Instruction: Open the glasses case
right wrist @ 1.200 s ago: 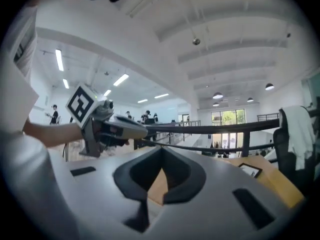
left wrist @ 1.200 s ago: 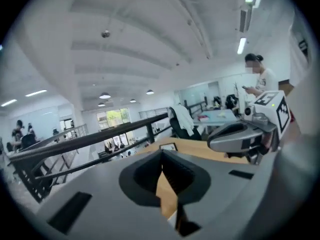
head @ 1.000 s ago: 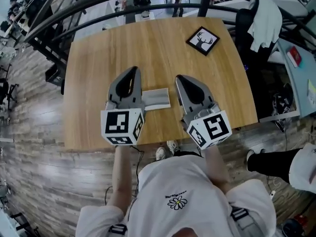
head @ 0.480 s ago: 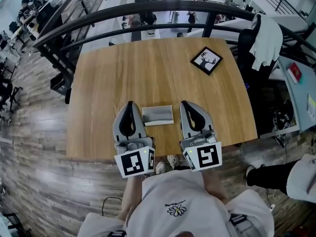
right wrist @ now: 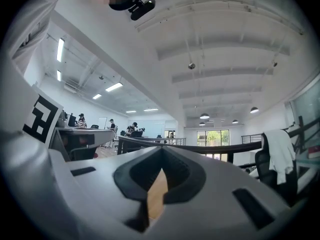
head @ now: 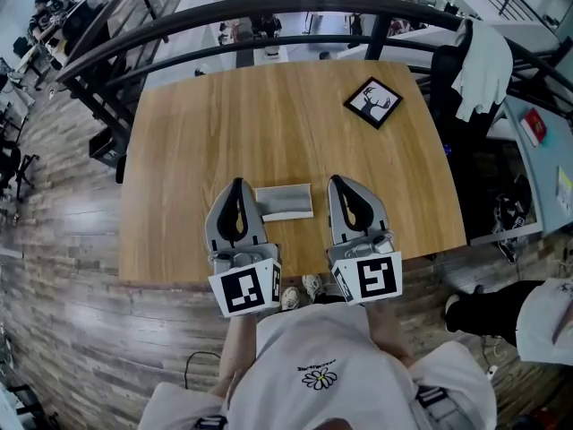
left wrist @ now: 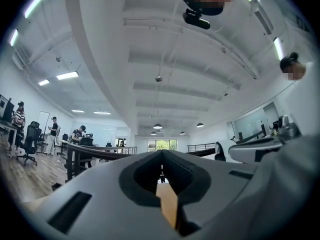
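Note:
A grey glasses case [head: 285,202] lies flat and closed on the wooden table [head: 269,115], near its front edge. My left gripper [head: 237,186] hangs just left of the case and my right gripper [head: 340,184] just right of it; neither touches it. Both point away from me, roughly level, with their jaws shut on nothing. In the left gripper view the tips [left wrist: 161,154] meet in front of the room, and a strip of tabletop shows below them. The right gripper view shows the same, its tips [right wrist: 161,150] closed. The case is not in either gripper view.
A black-framed deer picture [head: 372,102] lies at the table's far right. A dark railing [head: 269,12] runs behind the table. A chair with a white cloth [head: 483,56] stands to the right. Wooden floor lies to the left and in front.
Both grippers have drawn back toward me and now sit level on either side of the case. In the last half second little has moved.

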`<action>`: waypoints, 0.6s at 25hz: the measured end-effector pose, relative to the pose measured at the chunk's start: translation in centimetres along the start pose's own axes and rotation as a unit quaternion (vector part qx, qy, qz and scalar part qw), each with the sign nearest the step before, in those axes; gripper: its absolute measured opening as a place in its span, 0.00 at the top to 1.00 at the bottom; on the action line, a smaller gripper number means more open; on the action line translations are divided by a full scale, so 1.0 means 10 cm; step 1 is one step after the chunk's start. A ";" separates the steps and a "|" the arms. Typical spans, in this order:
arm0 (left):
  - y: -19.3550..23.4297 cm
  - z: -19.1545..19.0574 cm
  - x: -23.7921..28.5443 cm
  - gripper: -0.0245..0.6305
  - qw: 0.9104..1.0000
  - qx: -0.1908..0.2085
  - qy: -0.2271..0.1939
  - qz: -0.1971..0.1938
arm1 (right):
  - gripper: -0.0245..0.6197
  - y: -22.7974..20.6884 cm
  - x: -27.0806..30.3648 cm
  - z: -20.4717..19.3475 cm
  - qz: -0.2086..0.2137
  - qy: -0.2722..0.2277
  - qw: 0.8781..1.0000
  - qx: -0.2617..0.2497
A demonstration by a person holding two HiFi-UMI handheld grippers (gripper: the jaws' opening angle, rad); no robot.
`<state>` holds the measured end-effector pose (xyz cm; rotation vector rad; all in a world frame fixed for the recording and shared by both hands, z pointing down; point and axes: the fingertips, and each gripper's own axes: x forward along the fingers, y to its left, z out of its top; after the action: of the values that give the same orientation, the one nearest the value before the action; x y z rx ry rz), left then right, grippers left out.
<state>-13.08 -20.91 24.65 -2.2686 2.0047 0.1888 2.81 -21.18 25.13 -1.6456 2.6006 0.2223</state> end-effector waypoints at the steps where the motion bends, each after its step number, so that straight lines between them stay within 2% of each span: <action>1: 0.00 0.00 0.00 0.94 1.000 -0.001 0.001 0.000 | 0.95 0.00 0.00 -0.01 0.000 0.001 1.000 0.000; 15: 0.03 -0.06 0.00 0.94 1.000 -0.017 0.015 0.002 | 0.95 -0.01 0.01 -0.03 0.006 0.003 1.000 -0.009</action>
<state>-13.42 -21.00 25.23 -2.3028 2.0353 0.1922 2.85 -21.34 25.43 -1.6385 2.6217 0.2439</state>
